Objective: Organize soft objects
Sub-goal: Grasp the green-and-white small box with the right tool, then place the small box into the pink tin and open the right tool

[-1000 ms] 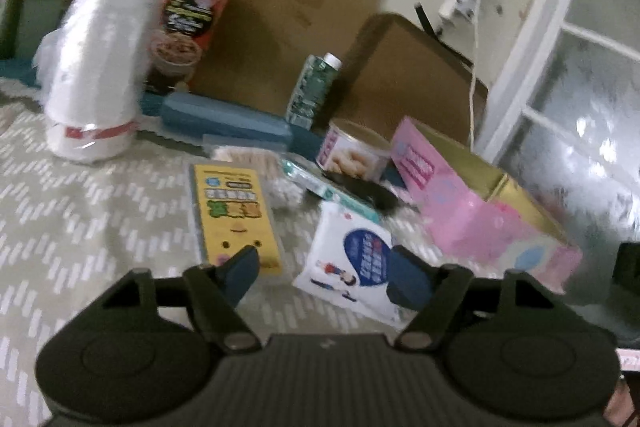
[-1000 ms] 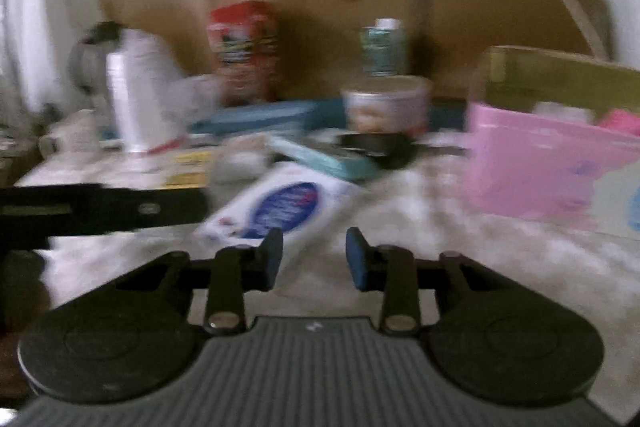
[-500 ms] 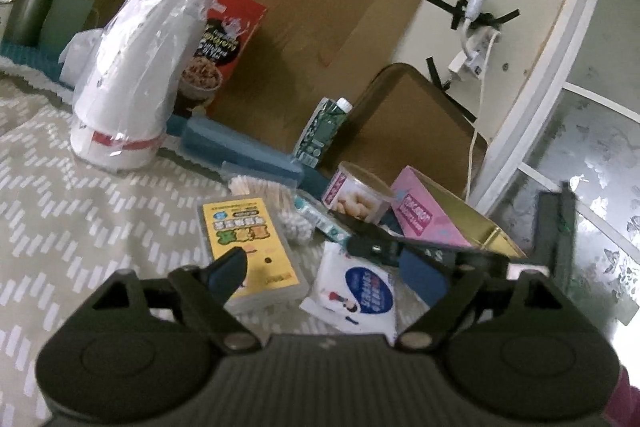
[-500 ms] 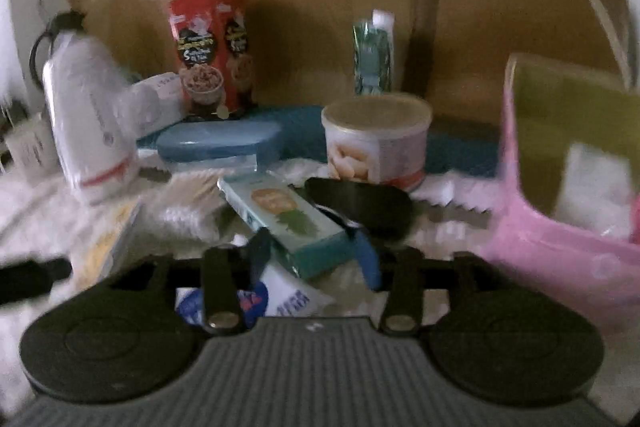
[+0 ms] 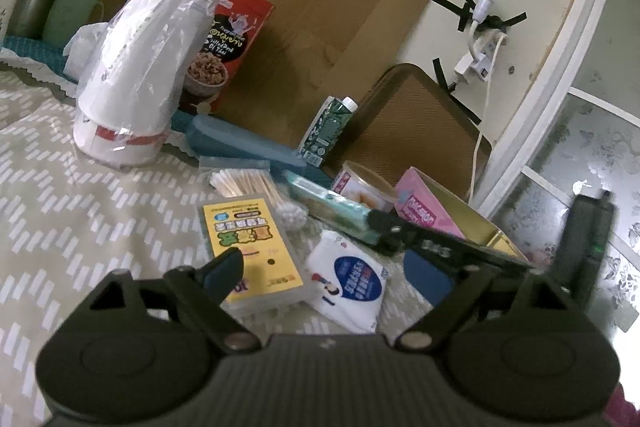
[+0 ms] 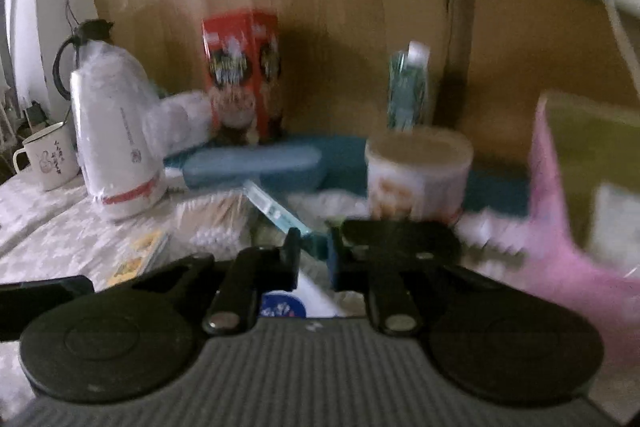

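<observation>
While the left claw (image 5: pixel 326 269) hangs low over the patterned cloth (image 5: pixel 80 219) with its jaws opening wide and nothing pressed between them, a yellow flat pack (image 5: pixel 250 251) and a white tissue packet with a blue round label (image 5: pixel 350 281) lie side by side just beyond its fingertips. The right claw (image 6: pixel 314 253) is closing, its jaws already narrow, and the near end of a teal box (image 6: pixel 280 213) sits between its pads; the blur keeps me from telling whether they press on it yet. In the left wrist view that teal box (image 5: pixel 336 207) lies slanted between a bundle of cotton swabs (image 5: pixel 248 183) and a pink open carton (image 5: pixel 432 217), with the right claw's dark fingers reaching across its far end. Behind stand a round tin (image 6: pixel 418 173), a small green drink carton (image 5: pixel 328 129), a long blue case (image 5: pixel 244 145), a red cereal box (image 5: pixel 228 43) and a stack of white cups in clear plastic (image 5: pixel 140 67). A white enamel mug (image 6: pixel 46 157) stands at the left edge in the right wrist view.
</observation>
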Available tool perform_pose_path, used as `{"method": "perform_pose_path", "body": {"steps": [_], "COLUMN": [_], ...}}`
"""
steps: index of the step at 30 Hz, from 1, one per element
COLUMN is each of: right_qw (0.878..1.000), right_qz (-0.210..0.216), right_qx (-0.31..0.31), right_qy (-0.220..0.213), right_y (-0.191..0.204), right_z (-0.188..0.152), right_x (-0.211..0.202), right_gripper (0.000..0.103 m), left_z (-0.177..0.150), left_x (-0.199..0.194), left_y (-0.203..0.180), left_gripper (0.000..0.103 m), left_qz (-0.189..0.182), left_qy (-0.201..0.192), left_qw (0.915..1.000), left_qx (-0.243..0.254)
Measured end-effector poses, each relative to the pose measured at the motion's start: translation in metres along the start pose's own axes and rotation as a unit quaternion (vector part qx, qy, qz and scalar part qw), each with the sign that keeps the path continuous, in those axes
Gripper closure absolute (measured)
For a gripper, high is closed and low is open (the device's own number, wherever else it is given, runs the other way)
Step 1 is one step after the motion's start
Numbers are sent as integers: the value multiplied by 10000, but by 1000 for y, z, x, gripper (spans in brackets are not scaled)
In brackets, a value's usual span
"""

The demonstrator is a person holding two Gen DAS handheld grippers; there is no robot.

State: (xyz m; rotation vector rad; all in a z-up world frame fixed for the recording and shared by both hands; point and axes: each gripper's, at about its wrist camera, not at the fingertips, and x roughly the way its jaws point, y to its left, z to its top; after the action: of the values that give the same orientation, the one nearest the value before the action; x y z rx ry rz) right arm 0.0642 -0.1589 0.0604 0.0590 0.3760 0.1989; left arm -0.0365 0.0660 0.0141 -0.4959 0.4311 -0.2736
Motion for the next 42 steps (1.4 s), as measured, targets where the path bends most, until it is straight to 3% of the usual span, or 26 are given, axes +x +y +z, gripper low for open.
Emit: {"method": "perform_pose_path", "body": {"steps": [4, 10, 17, 18, 19, 21, 27, 30, 31, 35, 38, 40, 41, 42], "right_qw": [9996, 9990, 9992, 9993, 9995, 9991, 9979, 9971, 9972, 9979, 9961, 9890, 9851, 9825], "right_qz": [-139, -362, -119, -138, -190, -385, -378, -320, -279, -69, 285, 598, 730, 826], "right_qx": [-175, -210, -142, -149, -151, -171, -400, -251, -68, 279, 732, 1310, 1527, 1645], "right_qy": [-192, 124, 352, 308, 224, 69, 353, 649, 688, 583, 411, 329, 308, 275], "right_y": [1, -3, -6, -7, -8, -10, -20, -25, -29, -28, -26, -34, -37, -39], "right_z": [-7, -47, -73, -72, -71, -66, -46, -48, -46, -62, -81, -89, -92, -95], "right_x": [-27, -75, -129, -131, -132, -127, -76, -55, -55, -82, -109, -120, -122, -124], "right_gripper": [90, 96, 91, 79, 58, 37, 38, 52, 58, 59, 59, 59, 59, 59], "left_z": [0, 1, 3, 3, 3, 2, 6, 3, 1, -11, -26, -32, -32, -32], "left_x": [0, 3, 6, 4, 3, 0, 10, 21, 25, 43, 66, 74, 76, 80], "left_y": [-1, 1, -2, -5, -9, -20, -56, -68, -71, -82, -89, -90, -94, -97], "left_gripper": [11, 11, 11, 11, 11, 11, 11, 11, 11, 11, 12, 18, 28, 46], "left_qz": [13, 11, -29, -18, -3, -38, -391, -678, -768, -1112, -1289, -1360, -1308, -1188], "left_qy": [9, 107, 140, 107, 70, 43, 447, 917, 1085, 1721, 2349, 2457, 2462, 2483], "left_qw": [10000, 9999, 9998, 9997, 9995, 9988, 9957, 9907, 9883, 9761, 9619, 9589, 9594, 9602], "left_qx": [12, -11, 154, 209, 298, 478, 714, 738, 742, 718, 540, 404, 436, 476]}}
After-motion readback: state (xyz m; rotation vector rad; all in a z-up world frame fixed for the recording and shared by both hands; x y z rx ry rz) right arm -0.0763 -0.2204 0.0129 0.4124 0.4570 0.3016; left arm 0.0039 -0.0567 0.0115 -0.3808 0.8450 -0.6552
